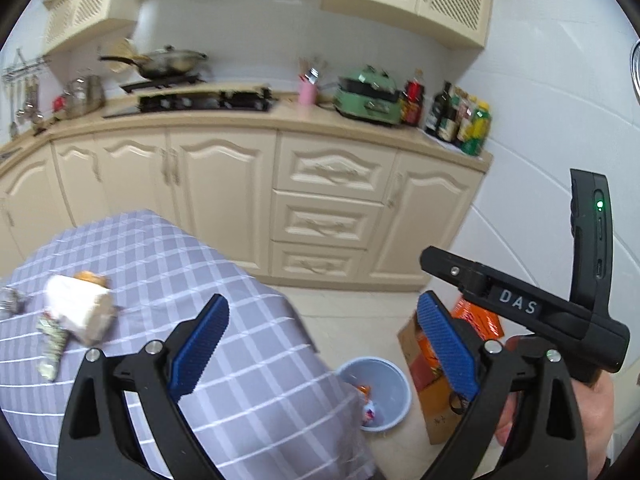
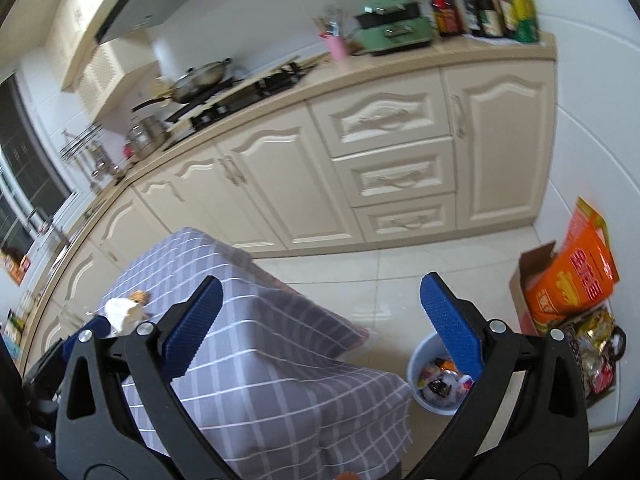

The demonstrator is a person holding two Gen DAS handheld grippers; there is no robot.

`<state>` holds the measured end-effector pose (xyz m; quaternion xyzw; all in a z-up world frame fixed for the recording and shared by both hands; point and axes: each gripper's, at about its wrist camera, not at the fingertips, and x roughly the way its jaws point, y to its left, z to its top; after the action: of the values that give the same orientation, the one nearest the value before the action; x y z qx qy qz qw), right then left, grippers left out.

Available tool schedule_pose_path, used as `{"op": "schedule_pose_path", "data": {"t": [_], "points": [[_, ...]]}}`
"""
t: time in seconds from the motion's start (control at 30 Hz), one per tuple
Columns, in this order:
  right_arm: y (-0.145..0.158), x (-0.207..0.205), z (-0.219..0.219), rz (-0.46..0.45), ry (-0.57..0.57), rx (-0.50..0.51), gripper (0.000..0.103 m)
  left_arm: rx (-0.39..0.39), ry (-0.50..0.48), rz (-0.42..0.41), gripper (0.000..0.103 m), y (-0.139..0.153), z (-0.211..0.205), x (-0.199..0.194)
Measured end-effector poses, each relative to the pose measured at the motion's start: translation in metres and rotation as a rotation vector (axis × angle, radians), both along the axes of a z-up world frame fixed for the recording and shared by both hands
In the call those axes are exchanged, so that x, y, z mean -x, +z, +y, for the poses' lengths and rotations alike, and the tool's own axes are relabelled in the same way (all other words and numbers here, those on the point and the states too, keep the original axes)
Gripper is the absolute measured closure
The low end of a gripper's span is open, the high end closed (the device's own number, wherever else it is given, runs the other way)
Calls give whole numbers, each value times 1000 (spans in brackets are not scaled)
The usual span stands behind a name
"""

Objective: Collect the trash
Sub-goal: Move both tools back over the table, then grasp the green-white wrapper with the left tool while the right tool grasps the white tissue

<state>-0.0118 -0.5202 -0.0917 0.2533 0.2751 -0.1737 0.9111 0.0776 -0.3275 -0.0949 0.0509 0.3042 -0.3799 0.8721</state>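
Note:
A pale blue trash bin stands on the floor beside the table, seen in the left wrist view (image 1: 378, 394) and the right wrist view (image 2: 420, 390), with wrappers inside. On the checked tablecloth (image 1: 224, 280) lie a crumpled white paper bag (image 1: 78, 310), a patterned wrapper (image 1: 52, 346), a brown piece (image 1: 90, 278) and a crinkled bit at the left edge (image 1: 10, 302). The white bag also shows in the right wrist view (image 2: 122, 312). My left gripper (image 1: 324, 344) is open and empty above the table's corner. My right gripper (image 2: 326, 326) is open and empty, high above the bin.
Cream kitchen cabinets (image 2: 384, 168) run along the back, with a stove and wok (image 1: 168, 62), a green appliance (image 1: 368, 100) and bottles (image 1: 460, 118) on the counter. A cardboard box with an orange bag (image 2: 568, 288) stands on the floor right of the bin.

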Motion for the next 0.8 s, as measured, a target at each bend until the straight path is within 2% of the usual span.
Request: {"op": "schedule_pose_path", "data": {"t": [0.23, 0.43, 0.57, 0.8], "points": [[21, -31, 57, -27, 115, 47, 6, 37, 119, -53, 9, 17, 75, -15], [31, -60, 106, -39, 211, 79, 6, 44, 209, -75, 9, 18, 137, -30], [34, -76, 140, -42, 274, 97, 6, 41, 265, -77, 9, 13, 174, -41], [25, -103, 188, -32, 391, 115, 6, -10, 354, -42, 9, -15, 226, -68]]}}
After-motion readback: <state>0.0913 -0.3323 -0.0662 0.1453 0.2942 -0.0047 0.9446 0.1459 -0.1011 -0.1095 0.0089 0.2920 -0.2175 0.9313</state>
